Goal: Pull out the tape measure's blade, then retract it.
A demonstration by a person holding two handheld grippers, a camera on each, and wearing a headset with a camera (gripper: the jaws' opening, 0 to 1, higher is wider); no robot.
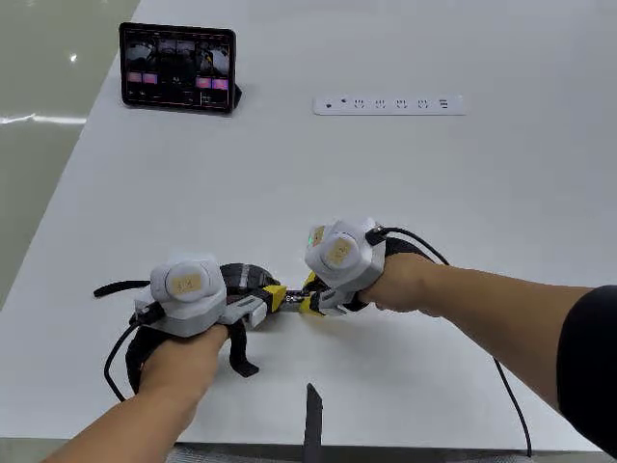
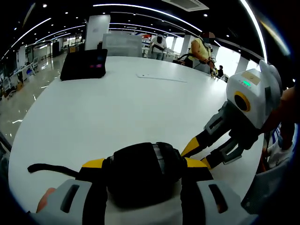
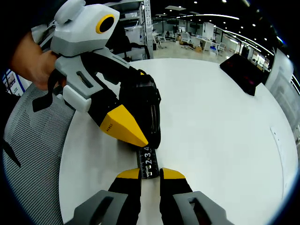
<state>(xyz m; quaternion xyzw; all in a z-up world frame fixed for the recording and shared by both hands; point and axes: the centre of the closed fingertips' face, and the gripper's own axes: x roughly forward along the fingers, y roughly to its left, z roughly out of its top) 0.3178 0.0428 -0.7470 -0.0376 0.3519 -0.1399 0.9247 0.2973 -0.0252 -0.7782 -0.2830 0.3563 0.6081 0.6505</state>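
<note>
Left gripper (image 2: 144, 164): jaws are clamping the black tape measure (image 2: 140, 180) on the white table (image 1: 386, 174);
Right gripper (image 3: 151, 174): jaws are pinching the short exposed blade (image 3: 147, 159) near its tip

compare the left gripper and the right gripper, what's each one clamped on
The left gripper clamps the black tape measure case; the right gripper pinches the blade, barely pulled out. The left gripper's jaws stand wide apart, the right gripper's nearly together. Both have yellow-tipped jaws and are shut on something.

head view: high, over table (image 1: 405, 183)
left gripper view: low, tight behind tape measure (image 2: 143, 176)
right gripper view: opposite end, same thing
</note>
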